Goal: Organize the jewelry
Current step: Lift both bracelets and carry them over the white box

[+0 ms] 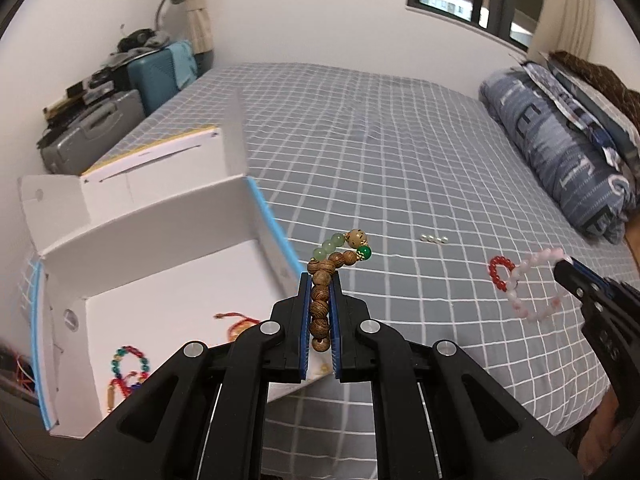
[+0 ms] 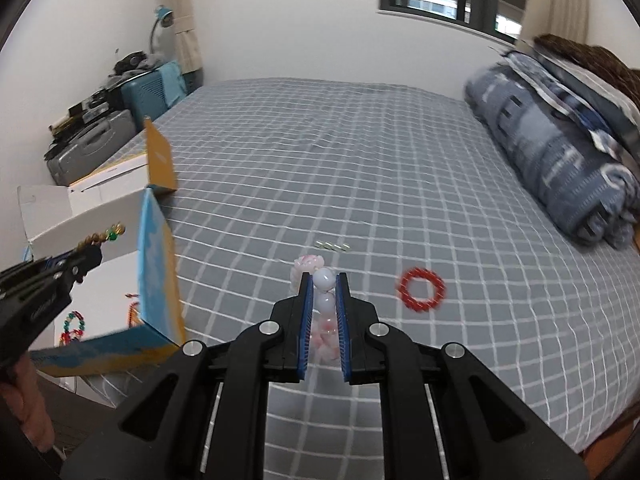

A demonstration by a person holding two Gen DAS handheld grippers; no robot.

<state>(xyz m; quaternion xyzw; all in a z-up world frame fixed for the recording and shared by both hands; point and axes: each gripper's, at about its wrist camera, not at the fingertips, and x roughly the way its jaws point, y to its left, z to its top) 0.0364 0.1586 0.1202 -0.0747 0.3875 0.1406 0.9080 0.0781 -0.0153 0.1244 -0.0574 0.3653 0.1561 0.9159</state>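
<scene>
Carrying 2 bracelets | left gripper [image 1: 320, 280] clamped on wooden bead bracelet [image 1: 322, 300] near white box [image 1: 160, 220] rim | right gripper [image 2: 324, 280] clamped on pink bead bracelet [image 2: 325, 304] | risk: round beads slip out, drop onto bedsheet [image 1: 400, 160] short of box

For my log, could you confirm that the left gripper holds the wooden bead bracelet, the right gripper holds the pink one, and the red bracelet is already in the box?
Not quite: the red bracelet lies on the bed, outside the box, as the right wrist view shows. The rest is right.

Grey checked bed [image 1: 400, 152] bearing white box [image 1: 160, 240], red bracelet [image 2: 421, 289], pearl strand [image 1: 433, 238], folded quilt [image 1: 560, 148].
</scene>
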